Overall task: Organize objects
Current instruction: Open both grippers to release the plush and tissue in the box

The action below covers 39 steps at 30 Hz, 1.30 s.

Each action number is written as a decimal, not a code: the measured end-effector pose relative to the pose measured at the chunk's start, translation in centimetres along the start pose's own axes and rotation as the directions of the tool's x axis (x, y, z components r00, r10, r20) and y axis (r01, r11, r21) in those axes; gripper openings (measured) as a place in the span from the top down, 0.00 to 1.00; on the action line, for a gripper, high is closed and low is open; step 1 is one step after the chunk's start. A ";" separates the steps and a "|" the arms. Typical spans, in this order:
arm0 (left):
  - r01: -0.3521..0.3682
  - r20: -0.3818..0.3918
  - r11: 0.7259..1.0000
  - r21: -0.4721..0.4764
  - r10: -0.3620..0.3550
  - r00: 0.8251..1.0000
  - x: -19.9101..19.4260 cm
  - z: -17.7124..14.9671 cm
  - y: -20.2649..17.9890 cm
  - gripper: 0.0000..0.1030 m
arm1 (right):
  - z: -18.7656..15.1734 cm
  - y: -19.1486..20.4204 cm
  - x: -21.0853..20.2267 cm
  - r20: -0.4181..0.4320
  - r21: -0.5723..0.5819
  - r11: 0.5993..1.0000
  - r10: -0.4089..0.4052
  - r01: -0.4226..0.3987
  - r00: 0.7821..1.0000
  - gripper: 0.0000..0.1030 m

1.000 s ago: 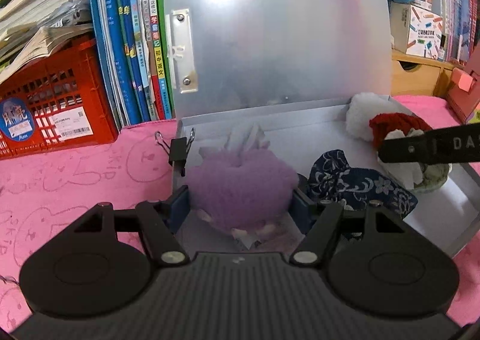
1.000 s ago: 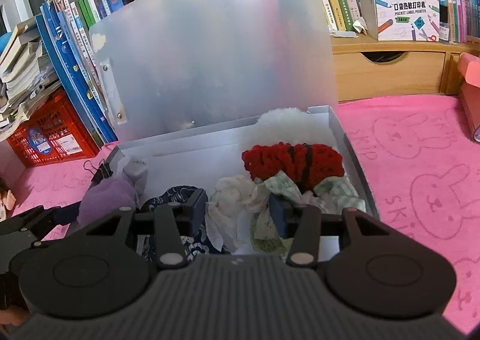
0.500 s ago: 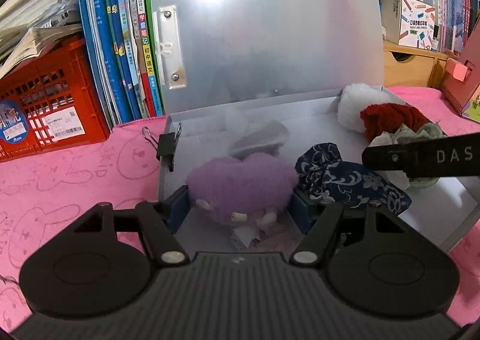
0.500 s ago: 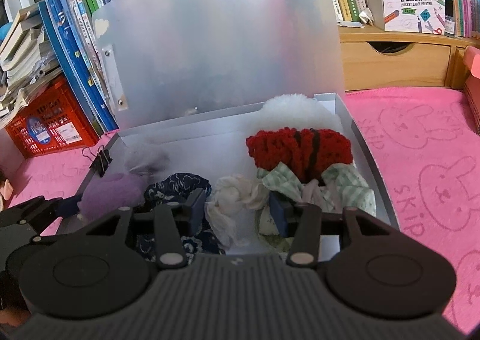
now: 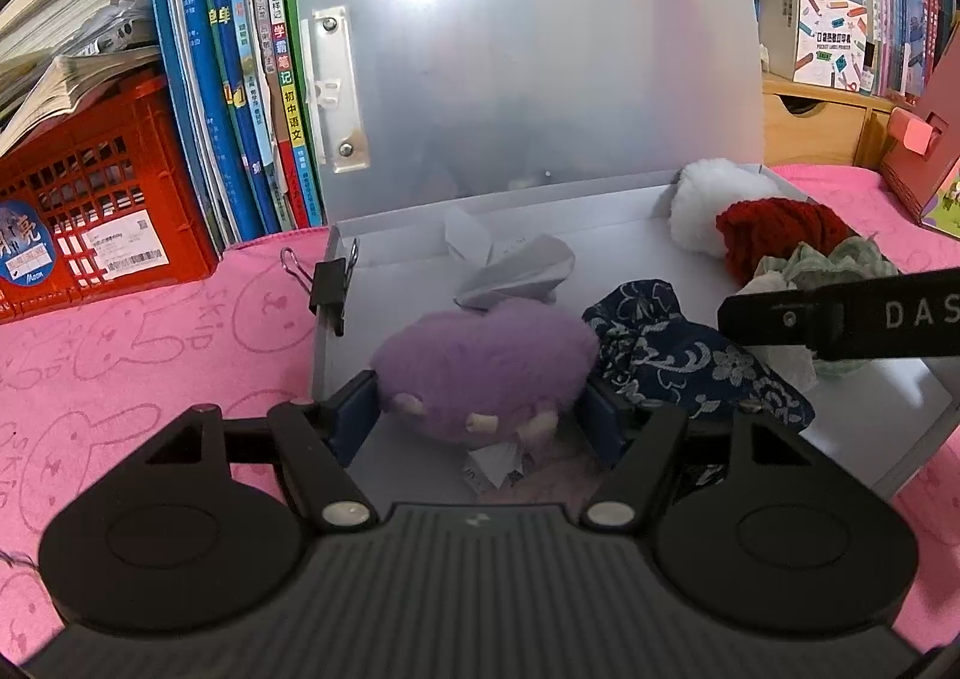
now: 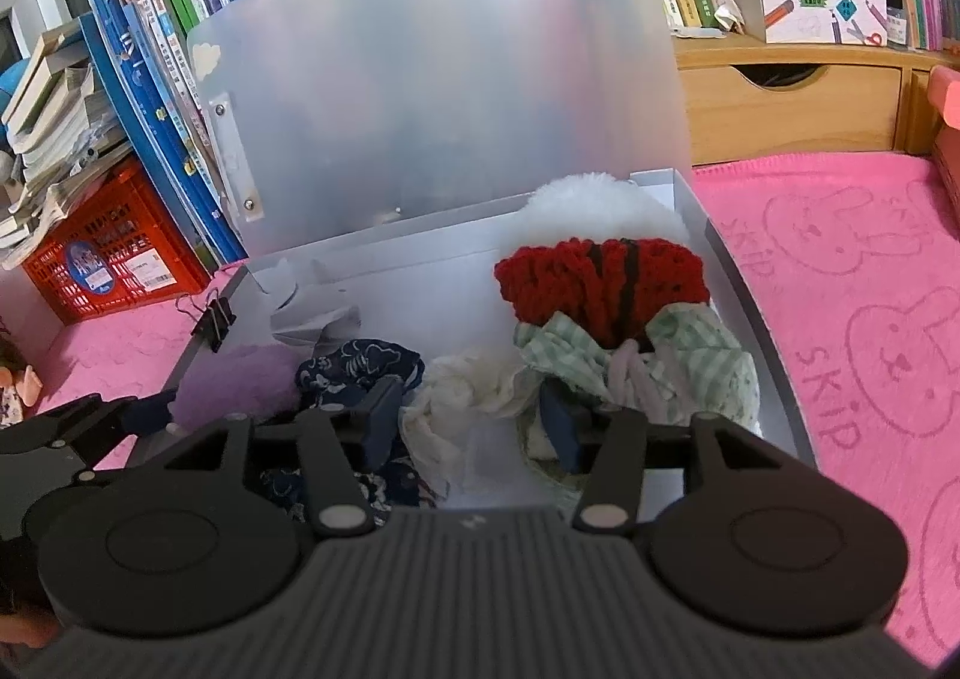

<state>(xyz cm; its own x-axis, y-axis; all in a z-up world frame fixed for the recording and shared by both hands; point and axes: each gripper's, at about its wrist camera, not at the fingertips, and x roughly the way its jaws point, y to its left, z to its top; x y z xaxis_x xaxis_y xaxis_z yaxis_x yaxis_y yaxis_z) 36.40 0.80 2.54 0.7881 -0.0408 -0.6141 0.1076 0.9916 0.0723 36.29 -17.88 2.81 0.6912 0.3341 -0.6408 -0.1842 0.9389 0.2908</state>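
Books (image 5: pixel 240 49) stand behind a red crate (image 5: pixel 90 199).

The box (image 5: pixel 636 211) was smooth grey plastic with a frosted, faintly glossy lid (image 5: pixel 540 49) bearing a metal clip plate (image 5: pixel 335 91). The purple toy (image 5: pixel 486 367) looked fuzzy, the red scrunchie (image 6: pixel 600 283) coarsely knitted. Pink terry cloth (image 6: pixel 840 271) covered the worktop.

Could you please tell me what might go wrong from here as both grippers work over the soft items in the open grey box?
1. The left gripper straddles the purple plush right beside the navy floral scrunchie; lifting may drag it along.
2. The right gripper, whose jaws have just been opening, has the white cloth between them, touching the green striped fabric; regrasping could snag both.
3. The upright translucent lid could be knocked.
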 end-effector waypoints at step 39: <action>-0.003 -0.001 0.997 -0.074 0.003 1.000 -4.6 0.3 0.8 0.11 | -0.4 1.0 -4.8 0.041 0.007 1.000 0.014 -0.014 0.999 0.11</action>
<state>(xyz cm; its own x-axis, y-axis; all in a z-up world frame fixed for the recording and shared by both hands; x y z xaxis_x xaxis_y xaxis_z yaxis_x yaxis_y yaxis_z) 33.05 1.70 5.66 0.7879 -0.0379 -0.6146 0.0600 0.9981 0.0153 32.51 -18.55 5.85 0.7168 0.3432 -0.6070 -0.1887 0.9335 0.3050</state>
